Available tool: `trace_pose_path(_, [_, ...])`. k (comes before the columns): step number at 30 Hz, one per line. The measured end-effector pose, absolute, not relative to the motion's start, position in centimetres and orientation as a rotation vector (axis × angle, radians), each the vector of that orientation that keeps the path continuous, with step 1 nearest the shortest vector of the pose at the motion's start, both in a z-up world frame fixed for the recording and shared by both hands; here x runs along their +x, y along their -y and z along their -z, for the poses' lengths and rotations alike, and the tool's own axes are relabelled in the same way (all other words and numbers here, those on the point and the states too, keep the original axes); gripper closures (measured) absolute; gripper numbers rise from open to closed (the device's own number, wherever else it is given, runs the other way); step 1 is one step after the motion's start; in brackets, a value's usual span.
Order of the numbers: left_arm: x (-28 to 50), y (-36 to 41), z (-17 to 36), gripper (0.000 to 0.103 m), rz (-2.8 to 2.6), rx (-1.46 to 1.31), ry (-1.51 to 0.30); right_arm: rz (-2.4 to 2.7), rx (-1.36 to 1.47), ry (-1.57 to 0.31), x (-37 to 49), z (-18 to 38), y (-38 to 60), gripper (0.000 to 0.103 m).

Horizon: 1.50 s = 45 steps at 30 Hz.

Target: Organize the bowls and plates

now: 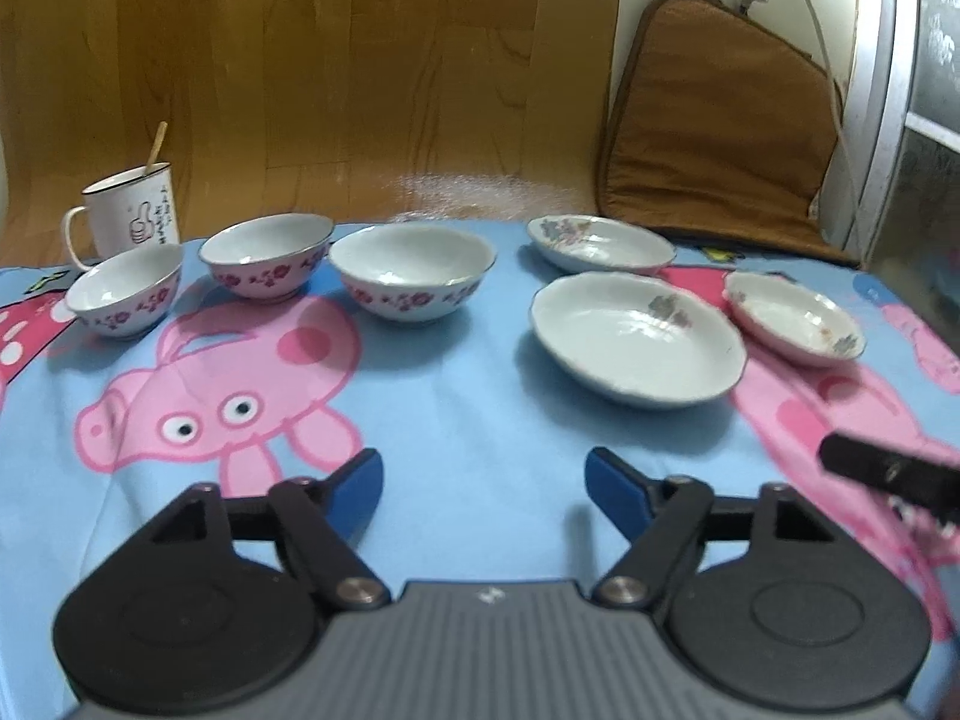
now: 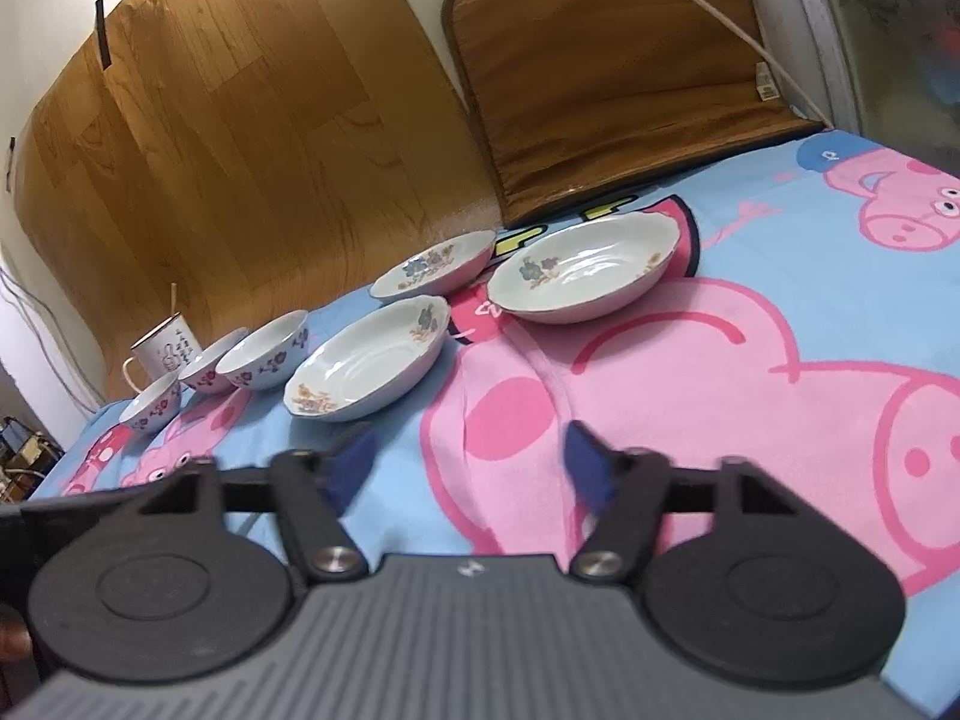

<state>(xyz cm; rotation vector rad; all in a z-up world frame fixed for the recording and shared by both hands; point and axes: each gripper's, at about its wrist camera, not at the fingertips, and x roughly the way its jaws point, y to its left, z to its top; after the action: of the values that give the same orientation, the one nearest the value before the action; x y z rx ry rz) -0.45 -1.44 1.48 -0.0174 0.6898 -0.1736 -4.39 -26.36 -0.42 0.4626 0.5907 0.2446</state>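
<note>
Blue pads on my left gripper [image 1: 483, 489] stand wide apart, holding nothing, above the cartoon-pig cloth [image 1: 468, 396]. Three flowered bowls [image 1: 413, 270] sit in a row from ten to twelve o'clock, three plates [image 1: 637, 339] clustered at one to two, each apart from its neighbours. My right gripper [image 2: 468, 462] is likewise spread and empty; its blurred view puts the nearest plate [image 2: 369, 360] at eleven o'clock, perhaps just beside my left pad.

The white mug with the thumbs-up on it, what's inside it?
A thin wooden stick pokes up out of the white mug and leans on its rim. The mug's wall hides the stick's lower end and the bottom, so any drink inside cannot be seen.
</note>
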Motion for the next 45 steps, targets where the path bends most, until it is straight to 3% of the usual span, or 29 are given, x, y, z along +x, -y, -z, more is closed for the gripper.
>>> trace_pose_path(3, [0.8,1.3,-2.3,0.043,0.209,-0.065,-0.725,-0.271,0.469,-0.601,-4.3,0.5,26.3,0.08])
trace_pose_path(4, [1.4,1.2,-2.5,0.043,0.223,-0.091,-0.74,-0.273,0.459,-0.591,-4.3,0.3,26.2,0.08])
trace_pose_path(12, [6.4,1.5,-2.7,0.052,0.296,-0.238,-0.858,-0.331,0.399,-0.591,-0.8,-1.6,26.0,0.08])
trace_pose_path(30, [8.6,3.2,-2.2,0.056,0.289,-0.208,-0.87,-0.348,0.434,-0.657,3.6,-0.7,24.7,0.078])
trace_pose_path(32, [8.7,3.5,-2.2,0.062,0.276,-0.191,-0.862,-0.345,0.435,-0.676,4.2,-0.2,24.4,0.078])
trace_pose_path(34, [8.8,3.8,-2.0,0.082,0.266,-0.17,-0.853,-0.351,0.457,-0.693,4.6,0.4,24.4,0.08])
trace_pose_path(35, [8.7,3.8,-2.0,0.083,0.258,-0.168,-0.849,-0.358,0.463,-0.692,4.5,0.4,24.4,0.085])
trace_pose_path(45, [2.6,6.7,-3.5,0.085,0.432,-0.104,-0.823,-0.261,0.449,-0.595,-3.3,-0.7,27.8,0.085])
